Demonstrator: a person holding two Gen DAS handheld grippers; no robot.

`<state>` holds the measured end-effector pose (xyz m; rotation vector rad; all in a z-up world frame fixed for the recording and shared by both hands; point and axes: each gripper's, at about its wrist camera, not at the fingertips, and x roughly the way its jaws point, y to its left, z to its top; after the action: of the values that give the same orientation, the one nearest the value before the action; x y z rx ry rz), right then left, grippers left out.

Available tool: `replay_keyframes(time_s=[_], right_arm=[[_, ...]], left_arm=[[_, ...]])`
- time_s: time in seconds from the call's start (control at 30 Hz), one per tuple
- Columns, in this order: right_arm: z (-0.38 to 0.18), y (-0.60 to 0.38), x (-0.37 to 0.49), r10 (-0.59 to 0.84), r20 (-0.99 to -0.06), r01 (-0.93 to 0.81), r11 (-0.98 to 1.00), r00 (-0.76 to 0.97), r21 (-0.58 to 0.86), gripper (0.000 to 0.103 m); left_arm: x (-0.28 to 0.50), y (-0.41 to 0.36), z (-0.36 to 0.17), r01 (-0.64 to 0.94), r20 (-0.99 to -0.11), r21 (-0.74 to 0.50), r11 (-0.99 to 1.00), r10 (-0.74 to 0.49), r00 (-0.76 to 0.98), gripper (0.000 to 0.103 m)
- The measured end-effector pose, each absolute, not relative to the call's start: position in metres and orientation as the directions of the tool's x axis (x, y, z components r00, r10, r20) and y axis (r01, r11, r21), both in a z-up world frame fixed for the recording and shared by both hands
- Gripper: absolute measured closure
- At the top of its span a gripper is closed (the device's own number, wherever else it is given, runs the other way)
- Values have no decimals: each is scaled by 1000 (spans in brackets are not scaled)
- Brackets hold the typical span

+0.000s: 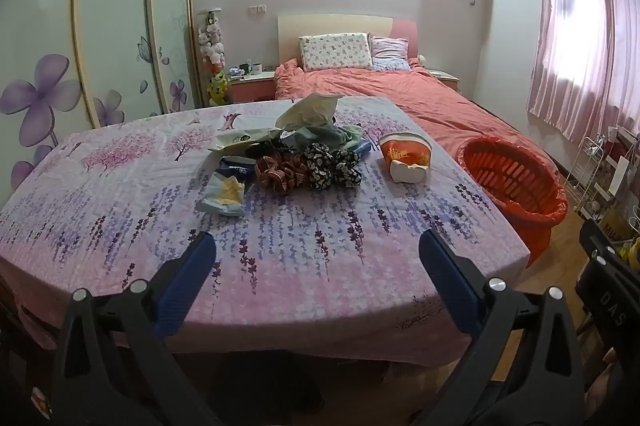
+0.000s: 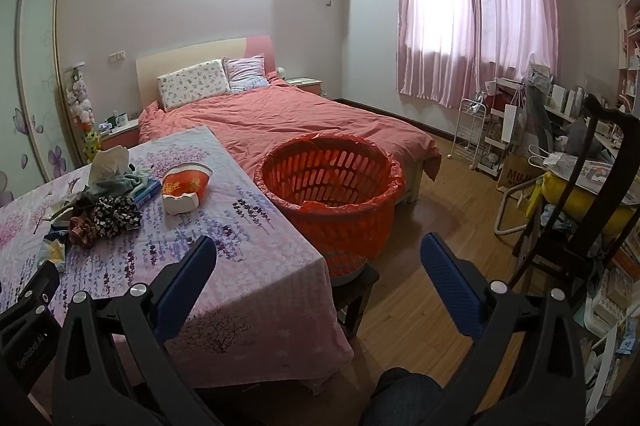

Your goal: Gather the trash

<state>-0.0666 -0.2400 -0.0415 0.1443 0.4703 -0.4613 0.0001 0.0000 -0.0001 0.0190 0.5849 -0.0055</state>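
A heap of trash and cloth lies mid-table: a crumpled paper bag (image 1: pixel 310 109), snack wrappers (image 1: pixel 224 195), patterned scrunchies (image 1: pixel 308 167) and a crushed red-and-white paper cup (image 1: pixel 406 157), which also shows in the right wrist view (image 2: pixel 185 185). An orange basket lined with a red bag (image 1: pixel 516 185) stands off the table's right edge, also in the right wrist view (image 2: pixel 332 185). My left gripper (image 1: pixel 318 246) is open and empty over the table's near part. My right gripper (image 2: pixel 318 250) is open and empty, near the table's right corner, short of the basket.
The table carries a purple floral cloth (image 1: pixel 120 185). A bed with a salmon duvet (image 2: pixel 300 113) stands behind it. The basket sits on a dark stool (image 2: pixel 356 290). A chair (image 2: pixel 580 193), a white rack (image 2: pixel 474 129) and cluttered shelves fill the right side.
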Motion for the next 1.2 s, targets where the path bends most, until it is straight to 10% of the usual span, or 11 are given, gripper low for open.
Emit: replay_keyframes(time_s=[1.2], right_arm=[[-43, -241, -67, -394, -469, 460, 887, 791, 31, 2]], left_arm=[[-1, 1, 2, 11, -556, 15, 1000, -1, 831, 4]])
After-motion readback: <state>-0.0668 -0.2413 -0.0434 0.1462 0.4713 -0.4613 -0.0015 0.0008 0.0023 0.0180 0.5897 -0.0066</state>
